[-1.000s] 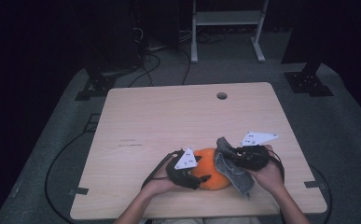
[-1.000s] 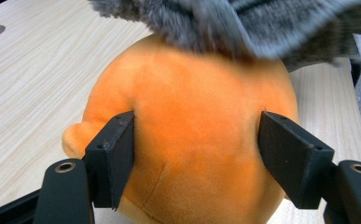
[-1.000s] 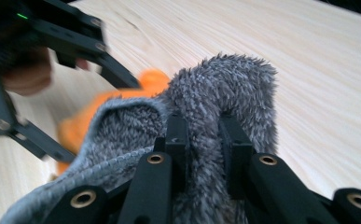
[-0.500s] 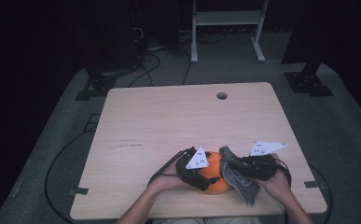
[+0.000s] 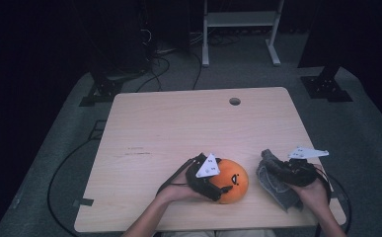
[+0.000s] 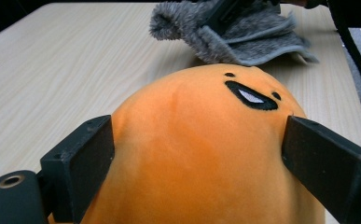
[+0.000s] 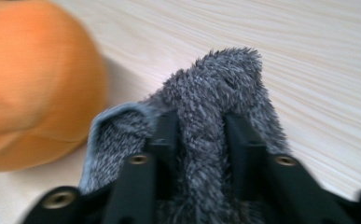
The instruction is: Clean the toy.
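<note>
An orange round plush [image 5: 234, 181] with a stitched face lies near the table's front edge. My left gripper [image 5: 217, 188] reaches over it from the left. In the left gripper view its jaws [image 6: 199, 128] have just been opening and stand wide at the plush's [image 6: 183, 98] flanks without denting it. A grey fuzzy cloth [image 5: 273, 186] lies crumpled right of the plush, apart from it. My right gripper [image 5: 278, 170] sits on the cloth. Its jaws [image 7: 201, 123] have just been opening, and an upright fold of the cloth [image 7: 229, 70] stands loosely between them. The cloth [image 6: 253, 37] lies behind the plush.
The pale wooden table [image 5: 178, 128] has a cable hole [image 5: 235, 101] near its far edge. Beyond it stand a white frame [image 5: 240, 19] and black stand feet [image 5: 326, 86]. Cables [image 5: 60, 168] run over the grey floor at the left.
My right gripper has carried the grey cloth off the plush, rightward and down onto the table, and its jaws have parted. The left gripper has stayed on the plush, jaws wider.
</note>
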A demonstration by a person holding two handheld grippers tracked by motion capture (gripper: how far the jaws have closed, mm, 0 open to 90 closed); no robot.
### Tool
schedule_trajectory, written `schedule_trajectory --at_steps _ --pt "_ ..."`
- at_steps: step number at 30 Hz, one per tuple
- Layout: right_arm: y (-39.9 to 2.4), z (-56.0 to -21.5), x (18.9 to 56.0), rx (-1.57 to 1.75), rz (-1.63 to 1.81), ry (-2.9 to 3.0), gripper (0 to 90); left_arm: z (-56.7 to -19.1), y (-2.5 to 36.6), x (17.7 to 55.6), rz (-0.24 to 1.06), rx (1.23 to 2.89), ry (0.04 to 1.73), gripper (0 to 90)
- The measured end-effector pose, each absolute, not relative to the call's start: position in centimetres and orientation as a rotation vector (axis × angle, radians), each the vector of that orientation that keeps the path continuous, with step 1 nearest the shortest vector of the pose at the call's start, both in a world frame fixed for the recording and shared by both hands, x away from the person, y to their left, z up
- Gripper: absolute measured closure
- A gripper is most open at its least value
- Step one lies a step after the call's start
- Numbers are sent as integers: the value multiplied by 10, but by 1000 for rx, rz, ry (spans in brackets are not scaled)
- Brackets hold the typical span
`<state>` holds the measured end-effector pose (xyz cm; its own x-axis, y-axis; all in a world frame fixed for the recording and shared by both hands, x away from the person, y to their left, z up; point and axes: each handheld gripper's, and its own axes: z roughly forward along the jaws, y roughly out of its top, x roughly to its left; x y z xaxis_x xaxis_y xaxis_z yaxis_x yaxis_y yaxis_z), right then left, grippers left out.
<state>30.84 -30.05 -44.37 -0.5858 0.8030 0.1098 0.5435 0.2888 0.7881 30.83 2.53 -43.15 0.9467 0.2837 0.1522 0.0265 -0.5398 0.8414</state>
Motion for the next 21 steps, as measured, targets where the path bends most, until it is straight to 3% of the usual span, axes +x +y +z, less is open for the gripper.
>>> schedule_trajectory --at_steps 5,8,12,15,21 --pt "-313 -444 311 1272 1257 2185 469 -431 26 311 325 2128 180 116" --pt "-313 -443 311 1270 1265 2188 454 -430 27 310 317 2130 166 181" --pt "-310 -441 309 1245 1286 2189 454 -428 26 310 334 2144 204 340" --pt "-307 -437 306 1223 1319 2178 462 -426 25 308 342 2139 217 356" --pt "-301 -430 303 1178 1363 2166 468 -419 30 312 298 2085 281 473"
